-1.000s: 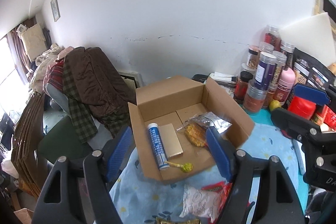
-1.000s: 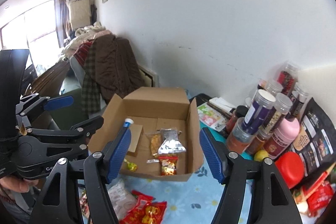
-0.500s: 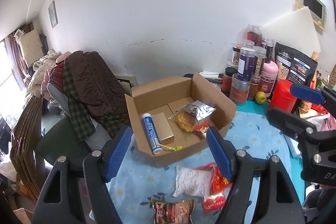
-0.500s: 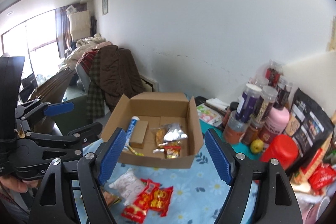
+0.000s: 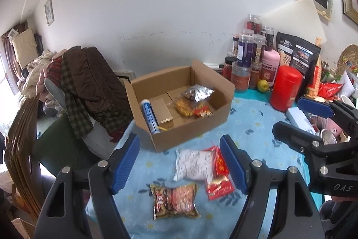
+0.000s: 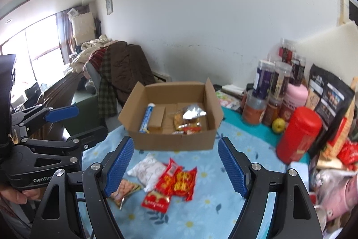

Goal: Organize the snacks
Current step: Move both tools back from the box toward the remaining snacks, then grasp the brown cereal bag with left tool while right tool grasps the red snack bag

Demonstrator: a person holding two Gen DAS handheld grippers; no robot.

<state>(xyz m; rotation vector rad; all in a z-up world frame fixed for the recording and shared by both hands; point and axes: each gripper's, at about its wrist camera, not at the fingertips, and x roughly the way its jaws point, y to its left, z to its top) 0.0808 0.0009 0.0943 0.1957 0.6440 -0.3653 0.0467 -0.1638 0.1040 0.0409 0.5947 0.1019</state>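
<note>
An open cardboard box [image 5: 192,127] [image 6: 174,140] sits on the blue flowered tablecloth. Inside lie a blue tube [image 5: 149,117], a tan carton [image 5: 161,111], a silver packet [image 5: 197,92] and a yellow snack bag [image 5: 184,105]. In front of the box lie a white packet [image 5: 193,164] [image 6: 146,169], red packets [image 5: 219,176] [image 6: 176,180] and a dark red snack bag [image 5: 174,201] [image 6: 124,190]. My left gripper [image 5: 180,164] is open and empty above these loose packets. My right gripper [image 6: 175,166] is open and empty above them too.
Jars and bottles [image 5: 250,59], a red canister [image 5: 285,87], a yellow-green fruit [image 5: 262,85] and a black pouch [image 5: 297,53] crowd the right back of the table. A chair piled with clothes [image 5: 89,86] stands left of the table. More clutter lies at the far right [image 6: 335,162].
Both grippers have pulled back from the box and risen. The loose packets in front of the box have come into view between the fingers. Both stay open.
</note>
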